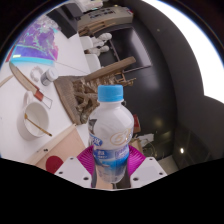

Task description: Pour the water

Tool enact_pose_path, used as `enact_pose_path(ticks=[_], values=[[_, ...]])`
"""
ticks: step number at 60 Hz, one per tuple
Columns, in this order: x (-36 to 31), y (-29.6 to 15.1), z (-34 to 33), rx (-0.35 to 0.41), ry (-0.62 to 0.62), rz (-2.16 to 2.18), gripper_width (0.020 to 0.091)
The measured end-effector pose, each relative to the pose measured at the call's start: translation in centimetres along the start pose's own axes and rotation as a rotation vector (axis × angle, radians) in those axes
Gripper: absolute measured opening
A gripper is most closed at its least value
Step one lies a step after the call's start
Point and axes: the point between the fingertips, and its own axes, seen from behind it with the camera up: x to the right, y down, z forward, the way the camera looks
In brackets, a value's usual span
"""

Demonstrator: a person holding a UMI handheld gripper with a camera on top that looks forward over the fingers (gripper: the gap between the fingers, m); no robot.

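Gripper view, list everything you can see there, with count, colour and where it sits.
Water bottle: one, clear with a blue cap and white label, upright between the jaws.
Bowl: one, white, with a stick-like utensil in it, on the table beside the bottle.
Table: one, white, beyond the bowl.
Wooden frame: one, brown, behind the bottle.
Plastic bag: one, blue and purple, on the far end of the table.
Gripper: one, white with magenta pads, jaws pressed on the bottle's lower body.

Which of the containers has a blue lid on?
The clear water bottle, gripped between the fingers of the hand-held gripper. The white bowl off to its side is open, with no lid.
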Motion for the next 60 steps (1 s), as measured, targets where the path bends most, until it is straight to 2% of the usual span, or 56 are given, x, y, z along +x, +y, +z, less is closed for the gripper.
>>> enact_pose_path(ticks=[8,15,23,33,46,53,60], values=[[-0.2,1.1,-0.5,0.007,-0.139,0.402,0.0379],[-2.9,2.5,-0.1,-0.02,-0.238,0.706,0.0378],[-6.7,3.6,0.9,-0.008,-0.362,0.958,0.0379],[-10.5,3.9,1.7,0.022,-0.427,1.066,0.0383],[-13.7,5.6,2.7,-0.016,-0.443,1.139,0.039],[-13.5,5.9,2.4,0.015,-0.423,1.157,0.0448],[-13.5,6.1,2.3,-0.001,-0.431,1.185,0.0522]])
